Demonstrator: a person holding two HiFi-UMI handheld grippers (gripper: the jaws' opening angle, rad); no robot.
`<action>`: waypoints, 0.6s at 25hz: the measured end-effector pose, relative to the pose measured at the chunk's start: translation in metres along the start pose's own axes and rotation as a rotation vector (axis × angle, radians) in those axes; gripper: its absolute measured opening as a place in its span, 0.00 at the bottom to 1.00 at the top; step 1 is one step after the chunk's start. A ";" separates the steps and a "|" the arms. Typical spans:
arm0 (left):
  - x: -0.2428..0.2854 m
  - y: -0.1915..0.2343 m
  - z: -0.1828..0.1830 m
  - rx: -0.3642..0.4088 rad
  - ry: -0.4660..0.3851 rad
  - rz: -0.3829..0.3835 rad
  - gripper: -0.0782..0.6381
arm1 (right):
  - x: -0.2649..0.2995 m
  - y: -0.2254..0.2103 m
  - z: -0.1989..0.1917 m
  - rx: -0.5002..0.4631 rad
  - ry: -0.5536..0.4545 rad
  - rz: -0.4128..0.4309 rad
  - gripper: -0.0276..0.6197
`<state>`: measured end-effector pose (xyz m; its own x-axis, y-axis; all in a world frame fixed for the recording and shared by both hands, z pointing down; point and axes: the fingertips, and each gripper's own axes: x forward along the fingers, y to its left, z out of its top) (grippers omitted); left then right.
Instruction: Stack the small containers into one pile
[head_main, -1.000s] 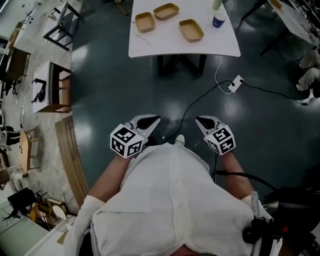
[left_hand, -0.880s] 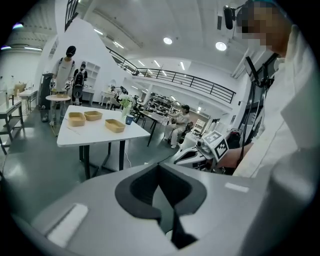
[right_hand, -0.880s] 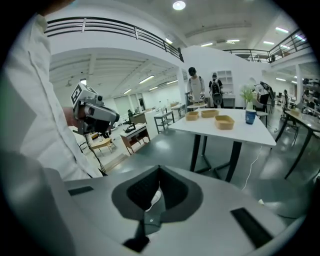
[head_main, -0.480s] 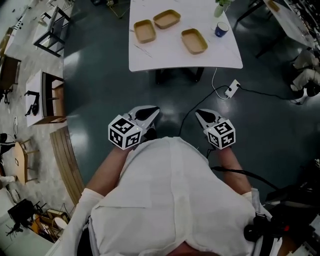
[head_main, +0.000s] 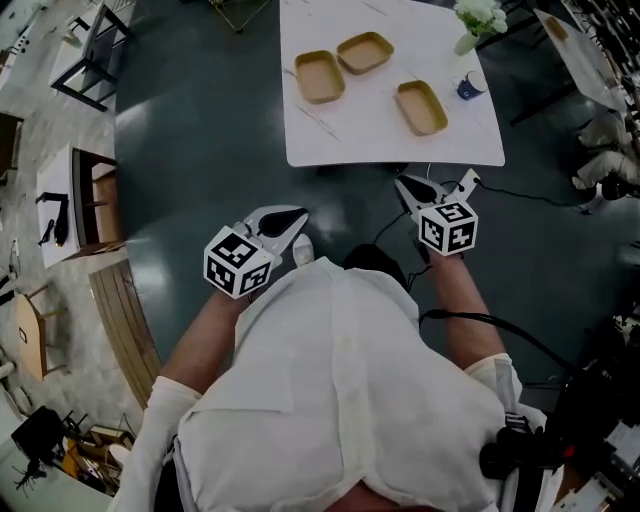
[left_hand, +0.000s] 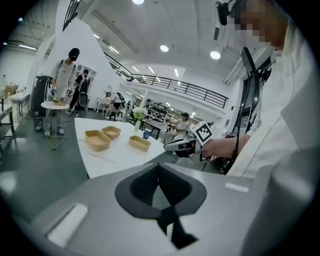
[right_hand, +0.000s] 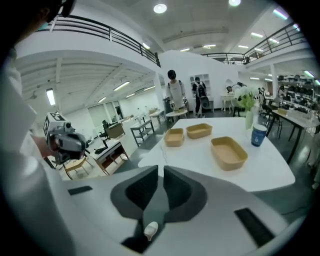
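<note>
Three shallow tan containers lie apart on the white table (head_main: 350, 135): one at the left (head_main: 320, 76), one behind it (head_main: 364, 52), one to the right (head_main: 421, 107). The left gripper view shows them as the left container (left_hand: 97, 140), the far one (left_hand: 111, 132) and the right one (left_hand: 139, 143). In the right gripper view they are the left container (right_hand: 174, 137), the far one (right_hand: 199, 131) and the right one (right_hand: 229, 153). My left gripper (head_main: 288, 218) hangs over the floor, short of the table, shut and empty. My right gripper (head_main: 405, 186) is just before the table's front edge, shut and empty.
A blue cup (head_main: 470, 85) and a vase of white flowers (head_main: 478, 18) stand at the table's right side. A power strip (head_main: 466, 184) and its cable lie on the floor by my right gripper. A small desk with a chair (head_main: 92, 196) stands at the left. People (left_hand: 66, 82) stand beyond the table.
The table has come much closer as the person walks toward it. Both grippers have moved forward, and the right one now reaches the table's front edge.
</note>
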<state>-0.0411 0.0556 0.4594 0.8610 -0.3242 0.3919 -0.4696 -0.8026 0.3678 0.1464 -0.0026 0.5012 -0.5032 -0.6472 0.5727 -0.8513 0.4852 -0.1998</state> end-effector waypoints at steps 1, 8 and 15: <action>-0.004 0.008 0.000 -0.007 -0.001 0.007 0.12 | 0.011 -0.003 0.010 0.008 -0.007 -0.001 0.05; -0.005 0.045 0.008 -0.077 -0.046 0.077 0.12 | 0.079 -0.053 0.077 0.086 -0.050 -0.002 0.05; 0.000 0.080 0.041 -0.113 -0.088 0.188 0.12 | 0.151 -0.130 0.126 0.301 -0.055 -0.057 0.19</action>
<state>-0.0708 -0.0292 0.4542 0.7676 -0.5091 0.3893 -0.6380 -0.6643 0.3894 0.1623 -0.2376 0.5138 -0.4539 -0.7030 0.5475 -0.8799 0.2567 -0.3999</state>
